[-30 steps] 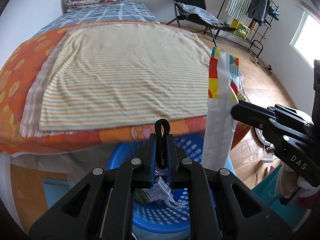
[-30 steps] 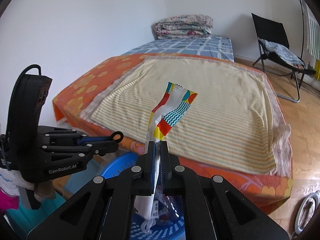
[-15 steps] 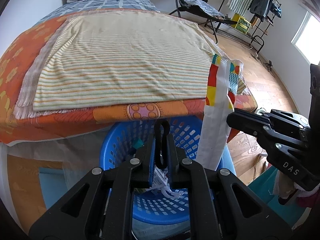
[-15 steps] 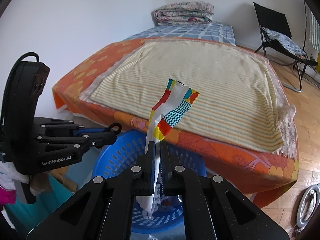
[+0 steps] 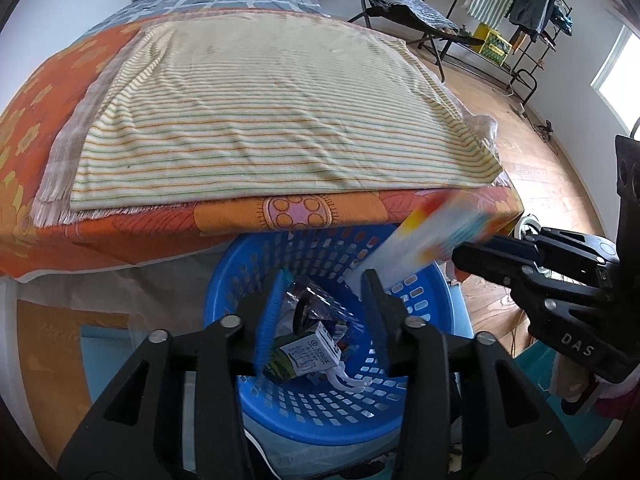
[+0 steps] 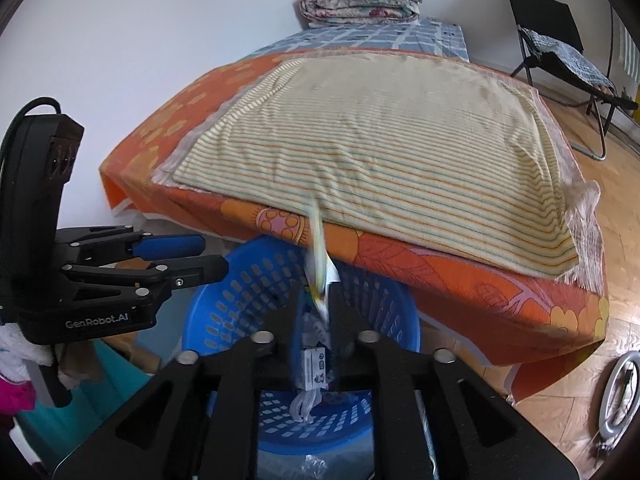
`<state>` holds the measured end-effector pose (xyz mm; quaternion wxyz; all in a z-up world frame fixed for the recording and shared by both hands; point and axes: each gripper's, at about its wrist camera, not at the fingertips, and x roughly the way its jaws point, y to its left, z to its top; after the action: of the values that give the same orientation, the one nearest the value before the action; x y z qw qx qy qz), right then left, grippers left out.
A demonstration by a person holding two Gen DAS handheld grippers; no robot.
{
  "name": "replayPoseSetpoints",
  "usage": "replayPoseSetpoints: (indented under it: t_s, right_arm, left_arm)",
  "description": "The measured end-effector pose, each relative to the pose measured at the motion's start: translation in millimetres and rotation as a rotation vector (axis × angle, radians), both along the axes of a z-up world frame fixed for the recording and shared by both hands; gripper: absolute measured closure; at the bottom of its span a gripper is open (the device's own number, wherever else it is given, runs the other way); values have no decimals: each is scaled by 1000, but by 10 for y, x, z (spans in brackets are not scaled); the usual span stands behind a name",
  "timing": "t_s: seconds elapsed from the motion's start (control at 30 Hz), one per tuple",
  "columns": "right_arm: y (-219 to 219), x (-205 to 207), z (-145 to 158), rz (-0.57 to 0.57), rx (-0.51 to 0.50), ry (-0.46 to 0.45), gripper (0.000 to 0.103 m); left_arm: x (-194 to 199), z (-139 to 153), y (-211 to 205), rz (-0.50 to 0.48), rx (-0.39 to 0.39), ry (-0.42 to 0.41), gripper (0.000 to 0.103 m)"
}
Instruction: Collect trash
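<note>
A blue perforated basket (image 5: pixel 424 408) stands on the floor at the foot of the bed and holds several pieces of trash, among them a small white carton (image 5: pixel 310 354). My left gripper (image 5: pixel 320 320) is open and empty right above the basket; a black ring-shaped piece (image 5: pixel 301 312) is dropping below it. My right gripper (image 6: pixel 316 320) is open over the basket (image 6: pixel 224 312). A colourful white wrapper (image 5: pixel 424 240) is blurred, tilted and falling free toward the basket; it also shows in the right wrist view (image 6: pixel 320 272).
The bed with an orange sheet (image 5: pixel 120 232) and a striped blanket (image 5: pixel 260 120) overhangs the basket's far side. A folding chair (image 5: pixel 404 0) and a clothes rack (image 5: pixel 520 8) stand on the wooden floor beyond. A white ring (image 6: pixel 618 404) lies on the floor at right.
Both grippers opened over the basket. The left let go of the black ring piece and the right let go of the colourful wrapper, which now tips and falls. Both moved lower, closer to the basket.
</note>
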<state>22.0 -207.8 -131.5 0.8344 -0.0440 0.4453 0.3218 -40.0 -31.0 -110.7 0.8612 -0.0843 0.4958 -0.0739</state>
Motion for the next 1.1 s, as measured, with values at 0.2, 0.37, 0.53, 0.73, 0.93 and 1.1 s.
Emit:
replayPoseSetpoints:
  t_s: [0.2, 0.37, 0.53, 0.73, 0.93, 1.1]
  right_arm:
    - [-29, 7, 36, -24, 25, 1, 62]
    - [-38, 21, 32, -39, 17, 7, 59]
    - [-70, 33, 72, -60, 30, -6, 43]
    - [-108, 77, 96, -84, 34, -15, 36]
    - [-116, 96, 114, -97, 37, -20, 35]
    - [-110, 145, 150, -103, 46, -25, 33]
  left_arm:
    - [-5, -9, 12, 7, 4, 5, 54]
    - [-14, 20, 28, 23, 6, -10, 43]
    - [-7, 27, 45, 39, 17, -16, 36]
    - [11, 64, 65, 60, 39, -32, 34]
    - [52, 158, 114, 101, 47, -70, 26]
    - [88, 266, 120, 116, 54, -107, 25]
